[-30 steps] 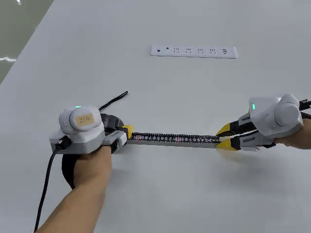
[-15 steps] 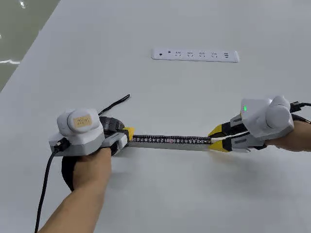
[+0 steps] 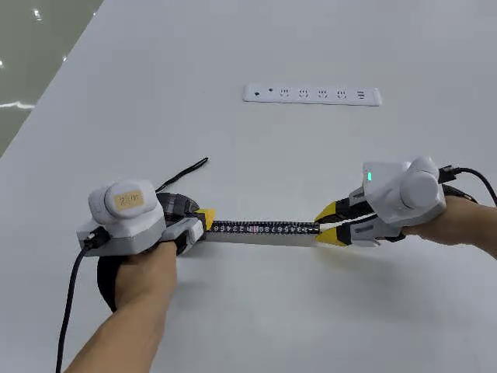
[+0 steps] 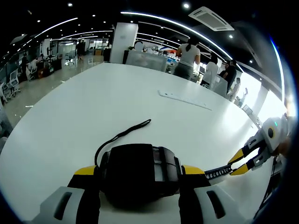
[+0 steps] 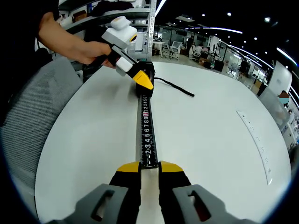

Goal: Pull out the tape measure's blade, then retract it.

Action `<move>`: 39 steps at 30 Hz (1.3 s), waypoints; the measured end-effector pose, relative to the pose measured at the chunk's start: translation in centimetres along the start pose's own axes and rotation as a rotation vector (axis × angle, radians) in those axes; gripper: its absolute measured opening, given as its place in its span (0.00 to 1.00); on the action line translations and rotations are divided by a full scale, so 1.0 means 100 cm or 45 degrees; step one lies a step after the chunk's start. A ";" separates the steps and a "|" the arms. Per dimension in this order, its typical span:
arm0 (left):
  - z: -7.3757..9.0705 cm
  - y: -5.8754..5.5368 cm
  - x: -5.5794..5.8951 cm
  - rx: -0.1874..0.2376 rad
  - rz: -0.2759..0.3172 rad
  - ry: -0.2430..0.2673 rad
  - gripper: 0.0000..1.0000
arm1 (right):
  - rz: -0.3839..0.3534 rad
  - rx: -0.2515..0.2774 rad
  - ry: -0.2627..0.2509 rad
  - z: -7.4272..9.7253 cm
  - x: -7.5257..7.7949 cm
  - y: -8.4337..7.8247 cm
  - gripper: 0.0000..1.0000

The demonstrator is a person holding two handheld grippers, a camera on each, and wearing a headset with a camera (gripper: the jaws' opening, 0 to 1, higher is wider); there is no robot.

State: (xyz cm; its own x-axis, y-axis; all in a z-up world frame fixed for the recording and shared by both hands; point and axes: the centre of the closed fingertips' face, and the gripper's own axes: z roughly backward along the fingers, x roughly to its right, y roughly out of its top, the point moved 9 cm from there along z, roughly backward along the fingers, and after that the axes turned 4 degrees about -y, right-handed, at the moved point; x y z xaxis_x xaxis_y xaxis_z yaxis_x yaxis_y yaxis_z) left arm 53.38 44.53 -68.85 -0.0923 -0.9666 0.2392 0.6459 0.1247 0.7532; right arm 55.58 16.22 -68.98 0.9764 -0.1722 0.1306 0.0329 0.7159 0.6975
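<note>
The black tape measure case (image 4: 140,175) sits between the yellow-tipped jaws of my left gripper (image 3: 203,221), which is shut on it. Its black blade (image 3: 264,228) with white numbers runs flat along the white table to my right gripper (image 3: 324,224). My right gripper (image 5: 149,166) is shut on the blade's end. The blade (image 5: 146,133) runs straight away from those jaws to the case (image 5: 145,73) in the right gripper view. A thin black wrist strap (image 3: 182,171) trails from the case.
A white power strip (image 3: 312,95) lies flat on the table beyond the blade. The white table (image 3: 256,311) stretches wide around both hands. A grey mesh chair (image 5: 37,116) stands at the table's side. People stand far off in the room (image 4: 189,58).
My right gripper has moved left toward the case with the blade's end in it, and the exposed blade has grown shorter. My left gripper holds the case about where it was.
</note>
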 end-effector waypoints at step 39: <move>0.001 0.001 0.000 0.010 0.020 0.001 0.66 | -0.002 0.039 0.029 -0.037 -0.003 0.033 0.12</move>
State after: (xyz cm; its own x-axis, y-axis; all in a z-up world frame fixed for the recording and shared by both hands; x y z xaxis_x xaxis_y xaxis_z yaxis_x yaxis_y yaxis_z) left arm 53.38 44.51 -68.75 -0.0819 -0.9647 0.2505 0.6413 0.1414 0.7541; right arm 56.19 21.10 -69.31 0.9810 -0.1575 0.1136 0.0282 0.6943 0.7191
